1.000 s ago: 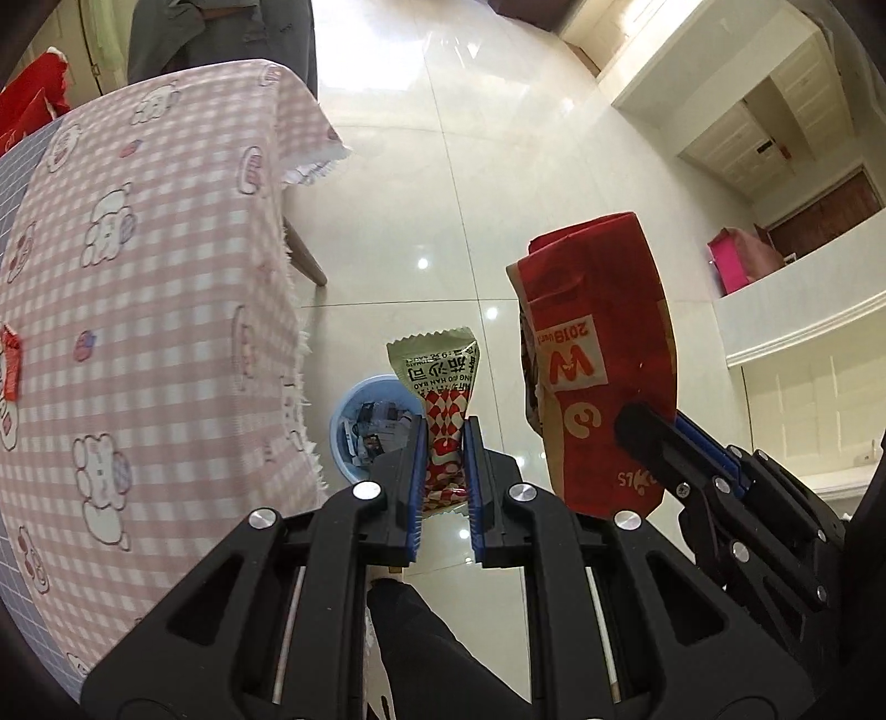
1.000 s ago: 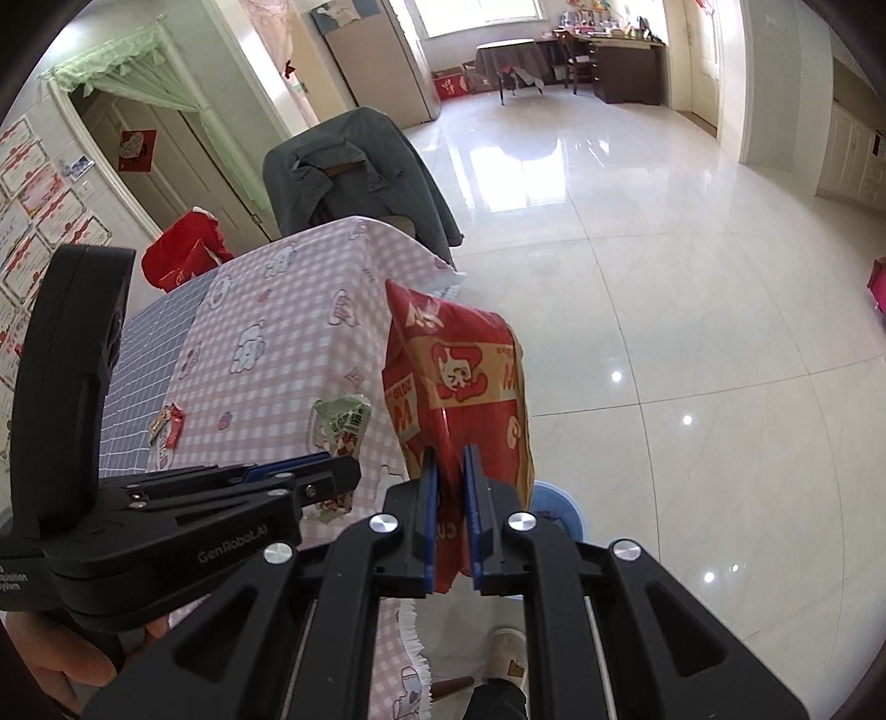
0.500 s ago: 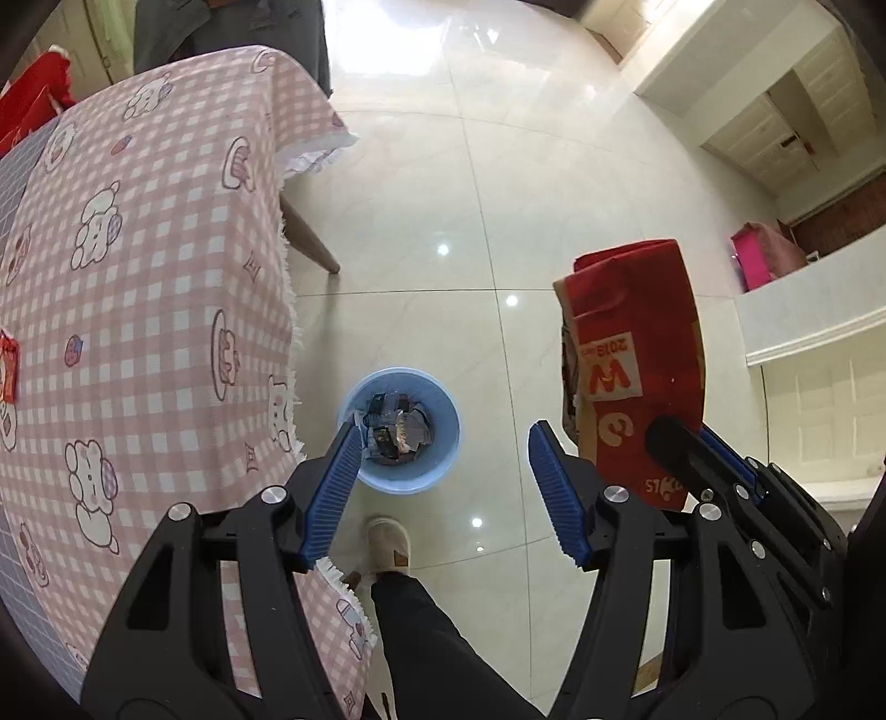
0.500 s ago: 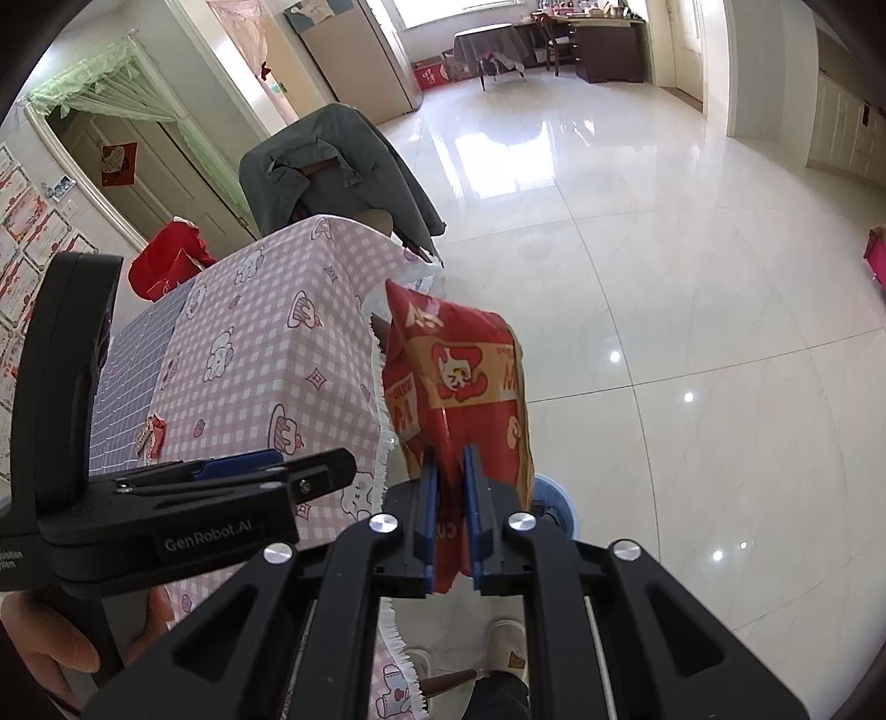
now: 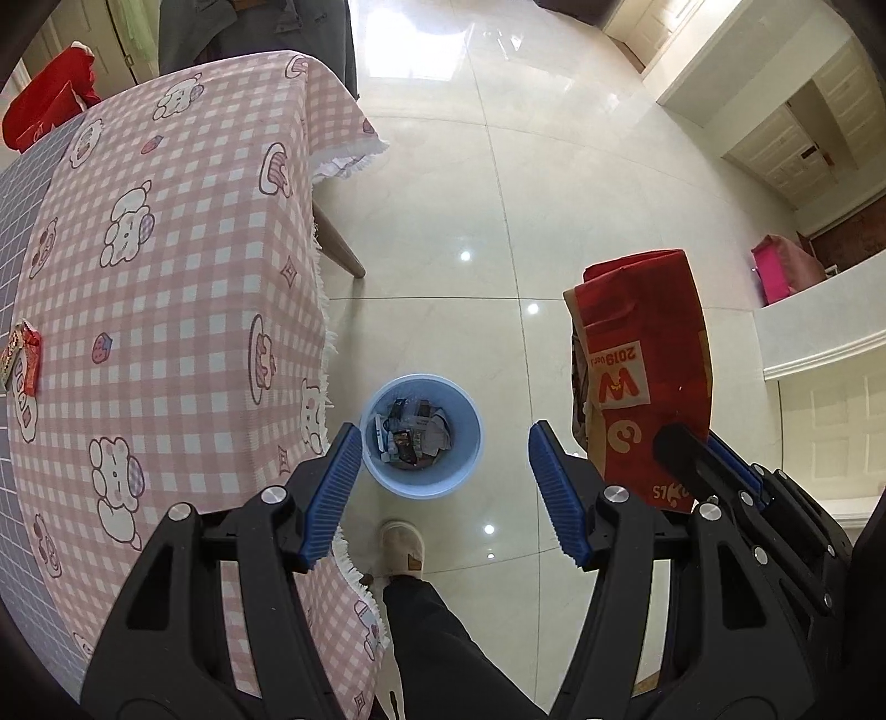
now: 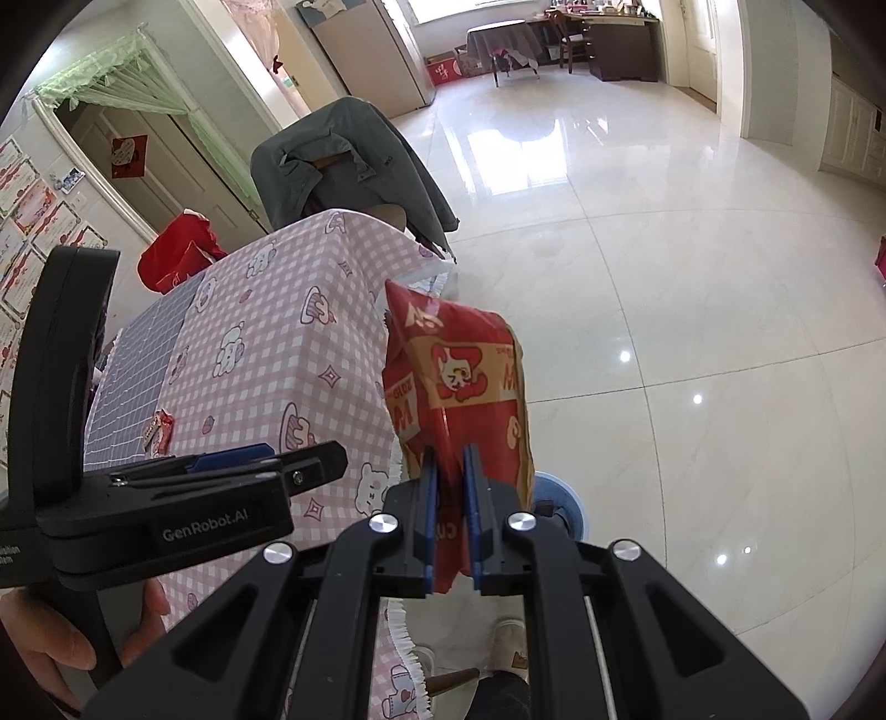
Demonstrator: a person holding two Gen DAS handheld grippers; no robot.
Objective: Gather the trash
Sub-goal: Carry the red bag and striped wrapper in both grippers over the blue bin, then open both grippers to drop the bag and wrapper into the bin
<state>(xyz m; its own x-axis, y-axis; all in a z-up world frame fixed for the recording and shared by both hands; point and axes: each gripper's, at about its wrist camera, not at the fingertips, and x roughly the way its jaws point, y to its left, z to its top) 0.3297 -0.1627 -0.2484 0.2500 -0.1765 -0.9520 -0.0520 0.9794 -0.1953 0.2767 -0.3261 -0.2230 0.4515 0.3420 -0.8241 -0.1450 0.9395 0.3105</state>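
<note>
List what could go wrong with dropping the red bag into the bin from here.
1. The red snack bag looks nearly as wide as the blue bin; released off-centre, it may catch the rim and land on the floor.
2. The right claw sits beside the bin, not above it.

A lived-in home: glossy tiled floor (image 6: pixel 692 277), cartoon-print tablecloth (image 6: pixel 288 354), a jacket (image 6: pixel 354 149) draped over a chair, green-curtained doorway (image 6: pixel 127 99), dining furniture (image 6: pixel 554 44) beyond.
</note>
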